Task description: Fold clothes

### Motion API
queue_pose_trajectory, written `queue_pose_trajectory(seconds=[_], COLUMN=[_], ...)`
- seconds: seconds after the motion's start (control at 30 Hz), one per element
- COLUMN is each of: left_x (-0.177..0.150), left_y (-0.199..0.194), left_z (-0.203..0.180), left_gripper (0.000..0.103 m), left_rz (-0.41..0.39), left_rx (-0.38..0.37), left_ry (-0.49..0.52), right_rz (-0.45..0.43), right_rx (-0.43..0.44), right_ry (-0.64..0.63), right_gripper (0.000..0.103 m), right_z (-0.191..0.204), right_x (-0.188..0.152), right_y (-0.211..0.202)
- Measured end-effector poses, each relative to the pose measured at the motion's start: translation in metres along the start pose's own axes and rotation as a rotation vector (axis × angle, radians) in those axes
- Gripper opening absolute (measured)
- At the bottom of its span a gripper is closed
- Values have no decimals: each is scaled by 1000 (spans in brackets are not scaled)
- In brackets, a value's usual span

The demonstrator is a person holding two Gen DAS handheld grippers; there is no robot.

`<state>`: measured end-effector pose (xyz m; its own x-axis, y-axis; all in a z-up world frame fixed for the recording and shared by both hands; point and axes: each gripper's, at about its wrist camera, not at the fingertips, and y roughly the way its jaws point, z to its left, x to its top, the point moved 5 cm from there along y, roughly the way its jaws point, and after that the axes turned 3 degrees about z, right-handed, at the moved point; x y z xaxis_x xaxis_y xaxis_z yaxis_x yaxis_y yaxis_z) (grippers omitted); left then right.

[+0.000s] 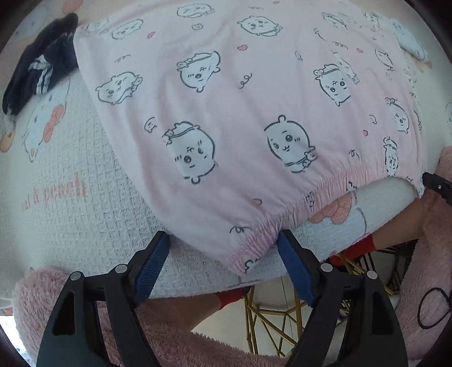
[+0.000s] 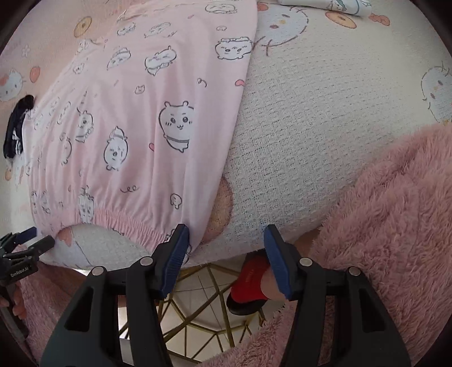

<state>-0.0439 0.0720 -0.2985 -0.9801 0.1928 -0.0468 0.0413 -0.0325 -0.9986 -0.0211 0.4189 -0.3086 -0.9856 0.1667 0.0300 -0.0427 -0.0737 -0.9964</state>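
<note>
Blue-padded fingers of the left hand-held gripper (image 1: 223,265) stand wide apart, released, with the gathered waistband corner of the pink garment (image 1: 240,113) lying loose between them and neither pad pressing it. On the garment's other side the right hand-held gripper (image 2: 226,254) is also spread, gripping nothing; one pad just brushes the waistband's end and the other hangs past the edge.

That pink garment, printed with small cartoon animals, lies spread flat on the tabletop (image 2: 310,127), which is covered by a cream waffle-weave cloth with cartoon cats and peach shapes. Its elastic waistband runs along the near edge. Beyond the garment's far left corner sits a dark navy piece with white stripes (image 1: 36,65), crumpled and hard to identify. A printed white item (image 2: 339,5) beyond its far right corner is cut off by the picture's border.

Below the near edge show gold metal legs (image 1: 262,316), pale floor tiles, a red sock (image 2: 248,279) and a fluffy pink sleeve (image 2: 395,211). Bare cloth stretches to the garment's right.
</note>
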Motion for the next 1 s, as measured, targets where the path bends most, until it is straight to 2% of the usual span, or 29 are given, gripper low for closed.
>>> queue_pose_trajectory(seconds=[0.1,0.2,0.3,0.4,0.47,0.5,0.57,0.73,0.9,1.0], left_x=[0,14,47,82,106,120,144,156,169,176], left_y=[-20,-40,-51,-55,-53,-50,-43,-33,-16,-11], left_z=[-9,-25,-49,-85,-94,-95,-101,-123,-124,-119], left_gripper=[81,81,81,81,81,81,81,81,81,81], left_rz=[-79,-187,-266,-313,-319,-315,-304,-293,-247,-228], left_rx=[31,-8,-52,-100,-122,-128,-148,-198,-246,-246], left_ry=[53,74,87,115,134,144,164,202,146,114], right_rz=[-65,-137,-198,-268,-292,-285,-258,-280,-283,-265], right_rx=[28,71,82,64,48,39,41,93,217,258], right_ry=[16,45,19,-15,-14,-7,2,14,34,102], right_gripper=[56,56,56,56,56,56,56,56,56,56], right_z=[-2,-8,-10,-13,-12,-4,-16,-53,-63,-65], right_x=[5,27,58,85,114,115,128,164,224,261], right_y=[-15,-35,-55,-68,-58,-44,-35,-33,-21,-2])
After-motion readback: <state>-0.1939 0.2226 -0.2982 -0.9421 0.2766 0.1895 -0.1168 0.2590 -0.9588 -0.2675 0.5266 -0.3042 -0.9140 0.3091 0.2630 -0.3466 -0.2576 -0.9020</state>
